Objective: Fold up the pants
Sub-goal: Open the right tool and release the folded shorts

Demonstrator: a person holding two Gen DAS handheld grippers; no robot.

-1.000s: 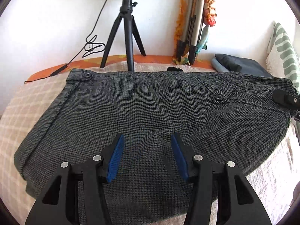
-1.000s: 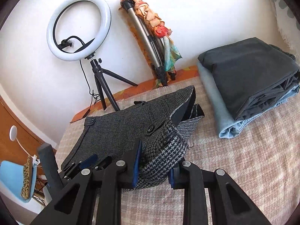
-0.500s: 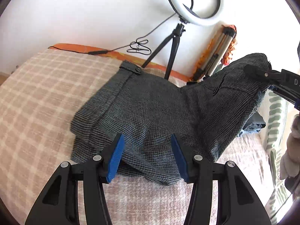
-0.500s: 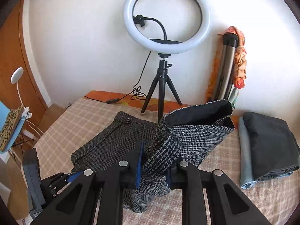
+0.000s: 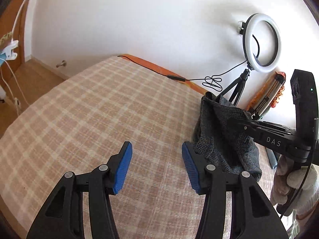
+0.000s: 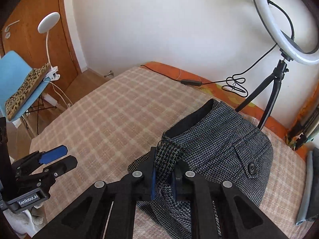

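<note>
The dark grey houndstooth pants (image 6: 219, 145) hang bunched in a folded bundle over the checked bedspread (image 6: 111, 119). My right gripper (image 6: 162, 176) is shut on a fold of the pants and holds the bundle up. In the left wrist view the pants (image 5: 223, 131) hang at the right, with the right gripper (image 5: 237, 124) clamped on them. My left gripper (image 5: 156, 166) is open and empty over bare bedspread, left of the bundle. It also shows in the right wrist view (image 6: 56, 156) at the lower left.
A ring light on a black tripod (image 6: 279, 45) stands at the wall with its cable (image 6: 235, 83) across the orange bed edge. A folded tripod (image 5: 265, 97) leans beside it. Folded clothes (image 6: 311, 185) lie at the right. A blue chair (image 6: 18, 75) stands left of the bed.
My right gripper has lifted the pants off the bed and carried them left as a hanging bundle. My left gripper has swung left, away from the pants, and stays open.
</note>
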